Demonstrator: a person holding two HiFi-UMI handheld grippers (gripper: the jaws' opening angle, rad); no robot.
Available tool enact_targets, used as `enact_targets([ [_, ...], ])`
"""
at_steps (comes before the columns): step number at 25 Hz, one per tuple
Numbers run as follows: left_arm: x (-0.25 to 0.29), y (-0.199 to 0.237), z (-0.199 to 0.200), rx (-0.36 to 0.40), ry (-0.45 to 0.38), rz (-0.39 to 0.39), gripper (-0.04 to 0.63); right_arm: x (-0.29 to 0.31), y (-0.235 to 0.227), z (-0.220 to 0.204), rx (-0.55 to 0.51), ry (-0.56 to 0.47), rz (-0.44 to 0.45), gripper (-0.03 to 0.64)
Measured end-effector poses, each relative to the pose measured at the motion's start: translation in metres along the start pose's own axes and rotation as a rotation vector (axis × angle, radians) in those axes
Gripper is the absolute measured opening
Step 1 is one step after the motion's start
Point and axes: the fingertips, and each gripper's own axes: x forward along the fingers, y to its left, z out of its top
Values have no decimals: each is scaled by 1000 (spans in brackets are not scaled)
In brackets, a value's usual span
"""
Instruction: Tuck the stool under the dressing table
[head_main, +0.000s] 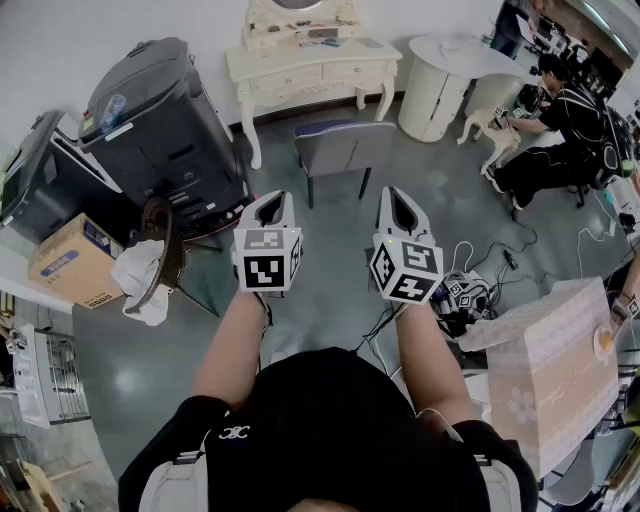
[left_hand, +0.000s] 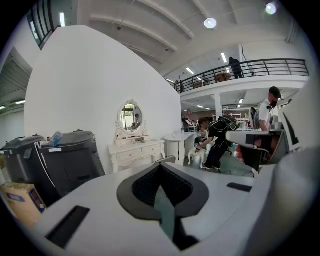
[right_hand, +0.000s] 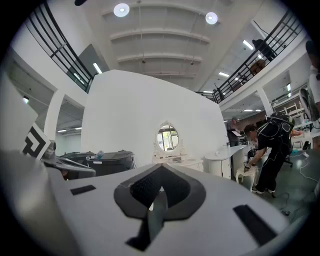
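A cream dressing table (head_main: 312, 62) with an oval mirror stands against the white wall; it shows small in the left gripper view (left_hand: 135, 150) and the right gripper view (right_hand: 175, 161). A grey stool (head_main: 343, 144) stands on the floor just in front of it, outside the table's leg space. My left gripper (head_main: 271, 198) and right gripper (head_main: 402, 197) hover side by side short of the stool, both shut and empty, touching nothing. Only the stool's top edge (left_hand: 167, 159) peeks over the left gripper's body.
Dark grey massage chairs (head_main: 160, 120) crowd the left, with a cardboard box (head_main: 72, 262) beside them. A round white table (head_main: 445, 75) and a crouching person (head_main: 560, 125) are at the right. Cables (head_main: 470, 285) lie on the floor; a pink box (head_main: 560, 365) sits near right.
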Motion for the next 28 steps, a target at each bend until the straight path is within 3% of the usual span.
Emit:
enact_targets([
  [13,-1,-54,-7,0,22,23,6,-23,-40,-6,-32,30,22,9],
  [28,1,-86,-18,19,43,28,7,-39,-59,-15,-50,58,45,9],
])
